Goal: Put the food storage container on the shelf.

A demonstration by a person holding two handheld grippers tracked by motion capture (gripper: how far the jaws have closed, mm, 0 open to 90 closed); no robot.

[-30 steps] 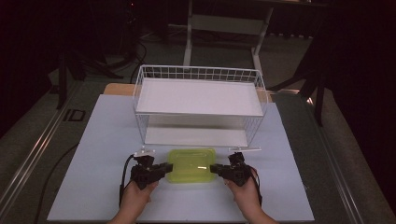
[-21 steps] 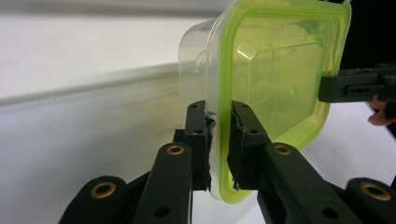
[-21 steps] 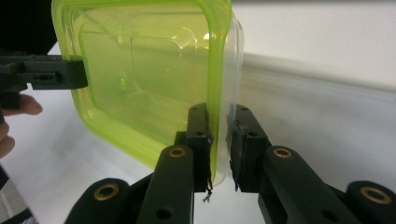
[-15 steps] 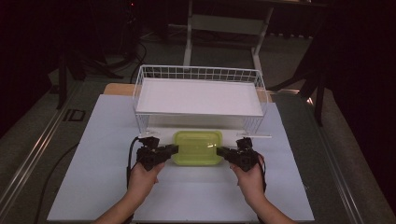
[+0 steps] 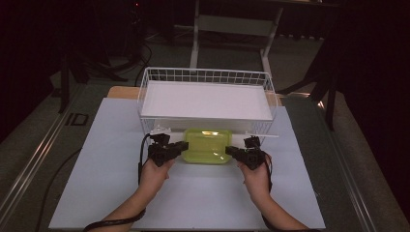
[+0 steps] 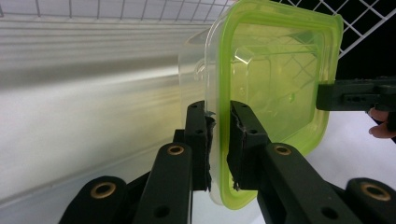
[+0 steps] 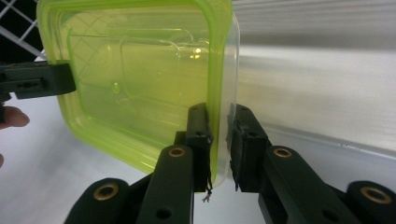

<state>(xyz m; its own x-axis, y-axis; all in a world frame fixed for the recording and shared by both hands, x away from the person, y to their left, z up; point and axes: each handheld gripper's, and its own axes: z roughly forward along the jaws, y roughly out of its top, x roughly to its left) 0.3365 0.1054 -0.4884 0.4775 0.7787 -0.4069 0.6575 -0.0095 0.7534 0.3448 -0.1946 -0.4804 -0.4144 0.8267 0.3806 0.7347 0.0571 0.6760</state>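
- Left gripper [image 5: 181,146]: jaws clamped on the left rim of the green-lidded container [image 5: 207,145]; the left gripper view shows pads pressing either side of the lid edge.
- Right gripper [image 5: 230,151]: jaws pinched on the container's right rim.
- Container: held between both grippers over the white board [image 5: 96,164], lid up, just before the rack's lower opening.
- White wire rack [image 5: 205,77]: stands beyond, shelf bare.
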